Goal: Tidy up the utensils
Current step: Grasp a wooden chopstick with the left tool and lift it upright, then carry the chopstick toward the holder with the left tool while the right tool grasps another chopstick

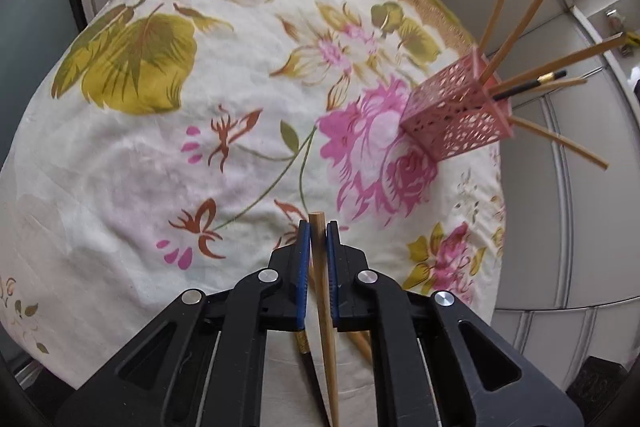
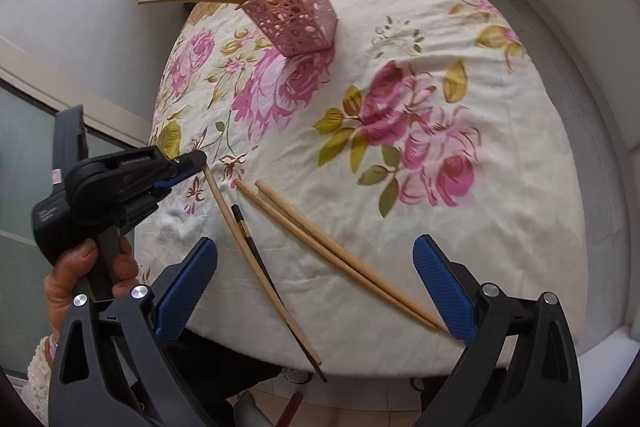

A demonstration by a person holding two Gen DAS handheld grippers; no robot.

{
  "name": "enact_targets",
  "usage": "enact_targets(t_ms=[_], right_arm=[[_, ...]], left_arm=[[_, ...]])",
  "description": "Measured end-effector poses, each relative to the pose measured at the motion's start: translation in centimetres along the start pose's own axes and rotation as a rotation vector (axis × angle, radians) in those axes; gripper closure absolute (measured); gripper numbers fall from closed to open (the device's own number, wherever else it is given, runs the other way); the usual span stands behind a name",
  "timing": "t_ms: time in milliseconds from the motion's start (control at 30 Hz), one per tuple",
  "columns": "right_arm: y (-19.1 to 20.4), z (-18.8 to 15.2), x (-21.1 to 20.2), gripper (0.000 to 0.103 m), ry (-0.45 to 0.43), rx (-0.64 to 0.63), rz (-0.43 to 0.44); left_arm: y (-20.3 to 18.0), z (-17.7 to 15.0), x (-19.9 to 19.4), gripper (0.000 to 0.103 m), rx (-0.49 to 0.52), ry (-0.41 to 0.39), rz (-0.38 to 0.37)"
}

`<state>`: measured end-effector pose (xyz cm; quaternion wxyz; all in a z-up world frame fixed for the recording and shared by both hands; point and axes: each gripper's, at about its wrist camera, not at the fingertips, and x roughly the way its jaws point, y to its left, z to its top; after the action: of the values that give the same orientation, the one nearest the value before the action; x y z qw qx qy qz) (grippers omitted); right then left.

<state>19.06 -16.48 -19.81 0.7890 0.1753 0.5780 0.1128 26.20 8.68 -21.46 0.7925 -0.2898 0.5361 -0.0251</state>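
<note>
Left wrist view: left gripper [image 1: 318, 227] fingers [image 1: 305, 267] around wooden chopstick [image 1: 320, 267].

Tabletop cover [image 1: 168, 155]: matt woven cloth, softly creased, printed with flowers. Utensil holder [image 1: 456, 115]: pink perforated plastic, slight sheen. Pale chopsticks [image 2: 344, 259]: bare wood or bamboo, smooth, matt. Dark chopstick [image 2: 276, 295]: glossy black finish. Left tongs [image 1: 319, 227] and right tongs [image 2: 316, 283]: matt black plastic, blue textured pads, polished metal pivot pins.

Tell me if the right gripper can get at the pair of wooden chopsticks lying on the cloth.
Probably yes: the right gripper is open, the pair of wooden chopsticks lies between its fingers, uncovered, and the left gripper works off to the side.
</note>
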Motion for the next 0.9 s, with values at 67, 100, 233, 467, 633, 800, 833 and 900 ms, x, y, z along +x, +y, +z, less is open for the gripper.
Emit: enact_targets(t_ms=[67,100,233,467,633,800,833,900], right_arm=[[1.6,1.5,1.8,0.034,0.037,-0.070,-0.014],[2.4,2.1,2.6,0.044,0.055,-0.101,-0.017],[4.0,3.7,5.6,0.072,0.156,-0.161,-0.009],[5.1,4.9,10.0,0.088,0.335,-0.246,0.014],[6.4,5.1,11.1,0.088,0.344,-0.323,-0.023],[7.5,5.2,12.5,0.088,0.374,-0.404,-0.095],[7.7,5.2,12.7,0.088,0.380,-0.421,-0.114],[7.8,5.2,13.1,0.088,0.397,-0.441,-0.125]], left_arm=[[0.3,1.1,-2.1,0.096,0.012,-0.039,-0.066],[0.4,1.5,-3.2,0.096,0.031,-0.049,-0.096],[0.4,2.2,-7.6,0.096,0.126,-0.107,-0.186],[3.5,2.7,-11.2,0.096,0.155,-0.121,-0.318],[5.2,3.2,-11.9,0.096,0.139,-0.122,-0.356],[5.6,3.3,-12.7,0.096,0.148,-0.127,-0.382],[5.6,3.3,-12.8,0.096,0.150,-0.129,-0.385],[5.5,3.3,-13.2,0.096,0.161,-0.131,-0.393]])
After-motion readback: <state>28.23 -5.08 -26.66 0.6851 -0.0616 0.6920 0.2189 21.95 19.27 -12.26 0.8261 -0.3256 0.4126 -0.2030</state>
